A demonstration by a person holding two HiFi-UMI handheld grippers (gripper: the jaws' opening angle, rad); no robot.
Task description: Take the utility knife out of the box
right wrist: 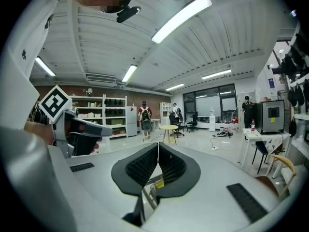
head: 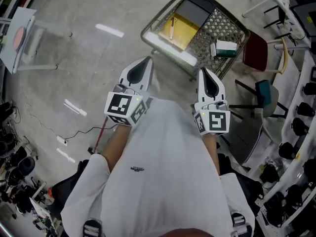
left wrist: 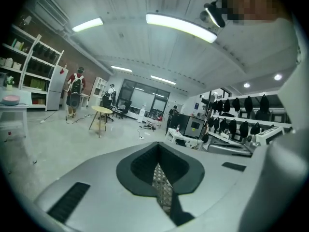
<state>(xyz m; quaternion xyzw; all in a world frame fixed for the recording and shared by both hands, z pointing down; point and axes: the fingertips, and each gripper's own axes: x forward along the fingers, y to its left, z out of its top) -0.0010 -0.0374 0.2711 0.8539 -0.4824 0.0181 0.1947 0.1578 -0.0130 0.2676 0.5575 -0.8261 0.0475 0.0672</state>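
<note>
In the head view a wire mesh cart stands ahead of me on the concrete floor. In it lie a yellow box, a dark box and a white-and-green carton. A slim pale object rests on the yellow box; I cannot tell whether it is the utility knife. Both grippers are held level in front of the white shirt, short of the cart. My left gripper has its tips together with nothing between them. My right gripper is likewise shut and empty.
A dark red chair and a teal stool stand right of the cart. A white table is at far left, with cables on the floor. Racks of dark gear line the right. People stand far off near a round table.
</note>
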